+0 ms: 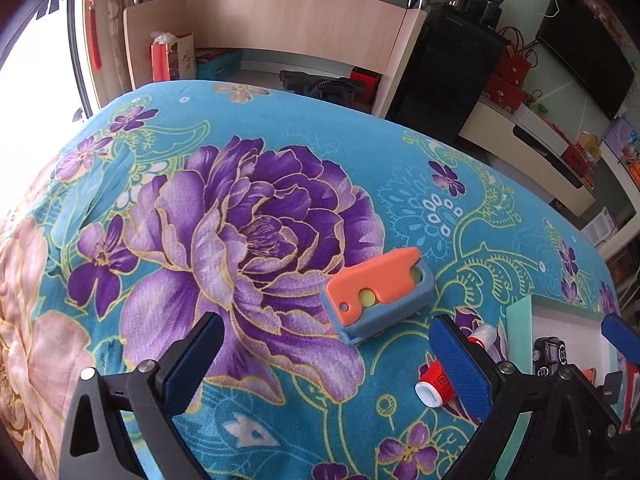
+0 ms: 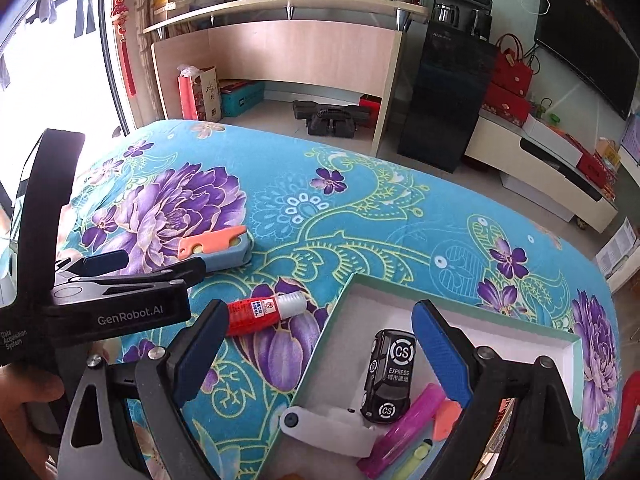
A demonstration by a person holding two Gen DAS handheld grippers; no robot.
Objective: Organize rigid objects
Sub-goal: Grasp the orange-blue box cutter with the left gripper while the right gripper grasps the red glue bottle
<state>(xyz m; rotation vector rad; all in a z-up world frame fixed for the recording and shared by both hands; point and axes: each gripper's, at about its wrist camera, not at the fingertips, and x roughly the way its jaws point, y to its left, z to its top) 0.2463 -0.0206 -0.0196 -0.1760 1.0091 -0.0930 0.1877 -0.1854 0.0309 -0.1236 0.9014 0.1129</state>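
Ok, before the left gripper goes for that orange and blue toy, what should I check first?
1. Left gripper open and holding nothing: ok.
2. Orange and blue plastic toy knife lying flat on the floral blanket, free of neighbours: ok.
3. Red glue tube with white cap close to the left gripper's right finger, could be nudged: not ok.
4. Right gripper open, over the box edge, apart from the toy: ok.
5. Green-rimmed white box has bare floor beside the black toy car: ok.
6. Toy's folding blade locked: cannot tell.
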